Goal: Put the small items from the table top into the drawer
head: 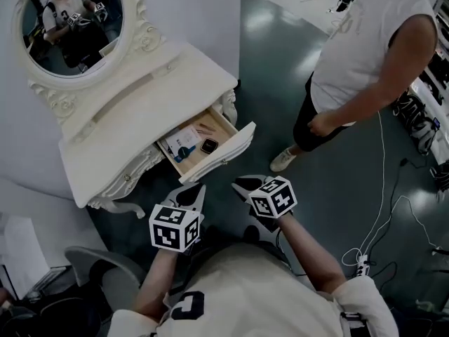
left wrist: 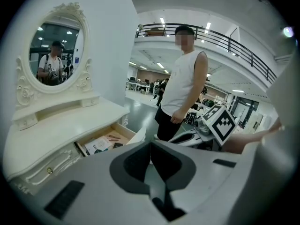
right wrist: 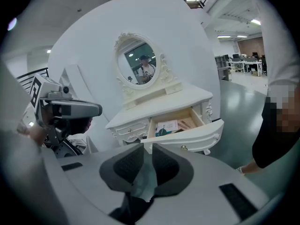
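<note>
Two grippers sit closest, low in the head view, each carrying a black-and-white marker cube and held by the wearer's bare forearms. Both point toward the open drawer. The left gripper (head: 195, 190) has its jaws pressed together at the tips and holds nothing. The right gripper (head: 243, 184) has its jaws a narrow slit apart, and nothing can be seen gripped between them.

Beyond them stands a white bench (head: 133, 111) with carved legs, set against a pale wall on a dark grey-green floor (head: 280, 69). To the right of the bench a person (head: 372, 41) in a white sleeveless top and dark shorts stands on the floor, well apart from both grippers.

An oval mirror (head: 70, 20) in an ornate white frame rises at the back of the bench and reflects the seated wearer.

The drawer (head: 223, 154) is pulled out from the bench's front, just ahead of the grippers, with its wooden inside showing. The small items lie inside it: a white leaflet (head: 179, 140) at the left, a dark blue item (head: 184, 153) just beside it, and a watch (head: 208, 146) with a square face near the front panel.

A thin white cable (head: 382, 209) trails across the floor at the right.
</note>
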{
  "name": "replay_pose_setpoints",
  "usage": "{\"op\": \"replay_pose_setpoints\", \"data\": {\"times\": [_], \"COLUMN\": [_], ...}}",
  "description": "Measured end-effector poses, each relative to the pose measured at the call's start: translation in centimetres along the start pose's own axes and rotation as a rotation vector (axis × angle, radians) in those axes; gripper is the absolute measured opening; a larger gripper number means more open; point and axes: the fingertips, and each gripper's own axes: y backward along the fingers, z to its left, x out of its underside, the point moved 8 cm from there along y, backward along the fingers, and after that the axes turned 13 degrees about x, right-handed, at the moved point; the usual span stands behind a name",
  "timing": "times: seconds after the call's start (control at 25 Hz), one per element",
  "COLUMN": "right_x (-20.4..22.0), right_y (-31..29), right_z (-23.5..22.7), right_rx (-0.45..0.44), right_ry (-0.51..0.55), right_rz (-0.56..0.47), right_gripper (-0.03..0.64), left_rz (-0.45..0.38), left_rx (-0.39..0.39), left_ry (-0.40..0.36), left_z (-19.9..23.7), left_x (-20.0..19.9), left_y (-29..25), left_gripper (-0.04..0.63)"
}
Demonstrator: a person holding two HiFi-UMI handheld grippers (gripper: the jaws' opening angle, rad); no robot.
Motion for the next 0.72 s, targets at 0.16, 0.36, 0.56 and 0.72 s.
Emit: {"op": "replay_pose_setpoints", "data": {"times": [0.16,0.36,0.56,0.72], "right_x": [1.1,2.4,3.2,3.8], "right_y": [1.4,1.6,0.5,-0.8], "right_z": [-2.5,-4.0,-4.7,-5.2], "right_rx": [-0.029,-0.066,-0.095,-0.096], "right_ry": [0.013,0.009,-0.028,-0.064], "right_rz": [0.000,0.031,0.058,0.092], "right_gripper": [0.072,0.072,0.072,0.072], "left_rz": [-0.026,-0.044,-0.025,-0.007], "left_rx": [-0.057,-0.138,-0.193,-0.211], "left_ry": [0.013,0.063,0.103,0.132], "left_z": [-2.4,-3.6,-3.7,-3.7], "left_x": [0.2,1.5,2.8,3.9], "left_y": [-1.3,-0.9,-0.5,-1.1], "left_gripper": [0.057,0.058,0.057,0.057]}}
